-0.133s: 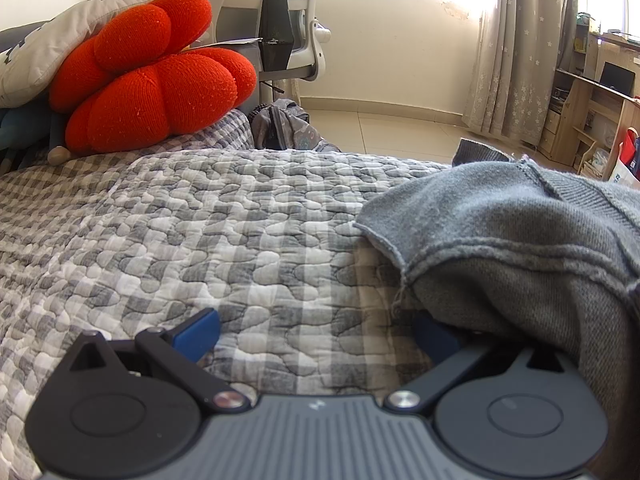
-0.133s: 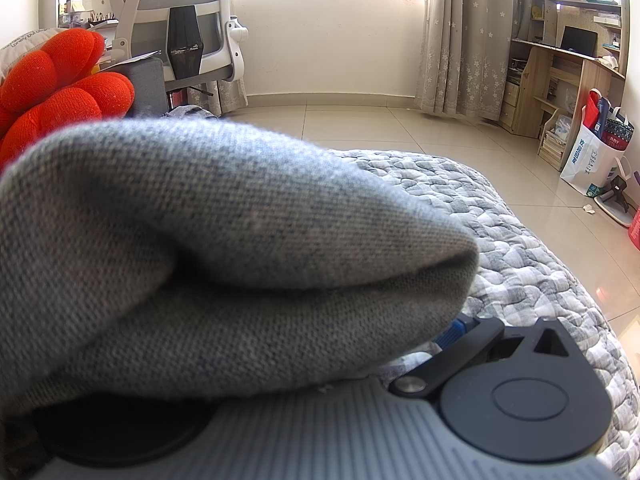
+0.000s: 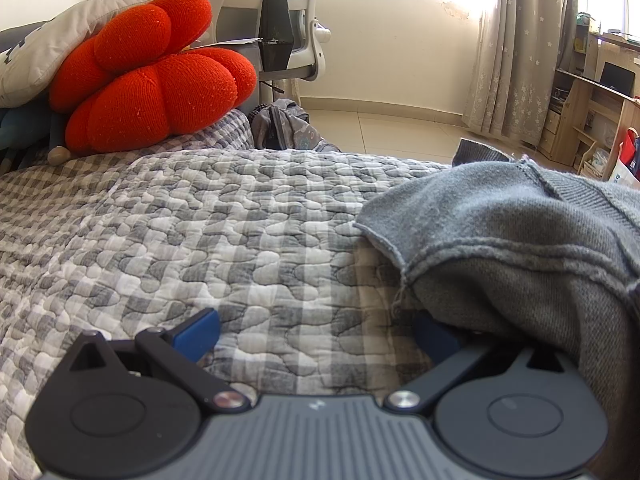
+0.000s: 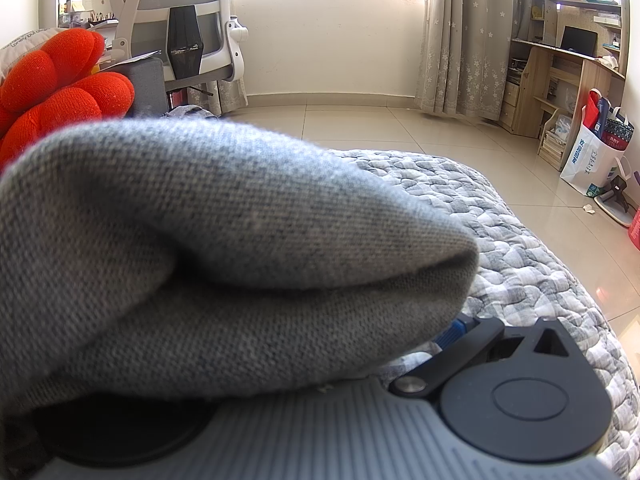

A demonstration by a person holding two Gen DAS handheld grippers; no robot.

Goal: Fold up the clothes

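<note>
A: Where is the sweater [image 3: 520, 240] lying?

B: It is lying bunched on the quilt [image 3: 240, 232], at the right side of the left wrist view. In the right wrist view it is filling most of the left and middle, folded over on itself, with a rounded fold pointing right.

A: How is the left gripper [image 3: 316, 332] standing?

B: Its jaws are standing wide apart. The left blue pad [image 3: 198, 334] is showing clear over the quilt with nothing against it. The right pad [image 3: 434, 338] is lying half under the sweater's edge, which is draping over that finger. Only bare quilt is showing in the gap between the two pads.

A: And the right gripper [image 4: 280, 344]?

B: Its jaws are also standing apart. Only its right finger is showing, with a bit of blue pad [image 4: 454, 332] peeking out just beside the fold. The left finger is hiding under the cloth, so I cannot tell how the cloth is sitting against it. The sweater is resting over the gripper's body, and I am seeing no pinch on it.

A: What else is showing around the bed?

B: A red cushion [image 3: 152, 76] is sitting at the far left of the quilt, leaning against a grey pillow [image 3: 52, 48]. Behind it a white chair [image 3: 288, 20] is standing. A curtain [image 3: 516, 48] is hanging at the right, beside a wooden desk [image 4: 560, 80], and a white bag [image 4: 592, 160] is standing on the tile floor [image 4: 400, 128] near the desk.
</note>
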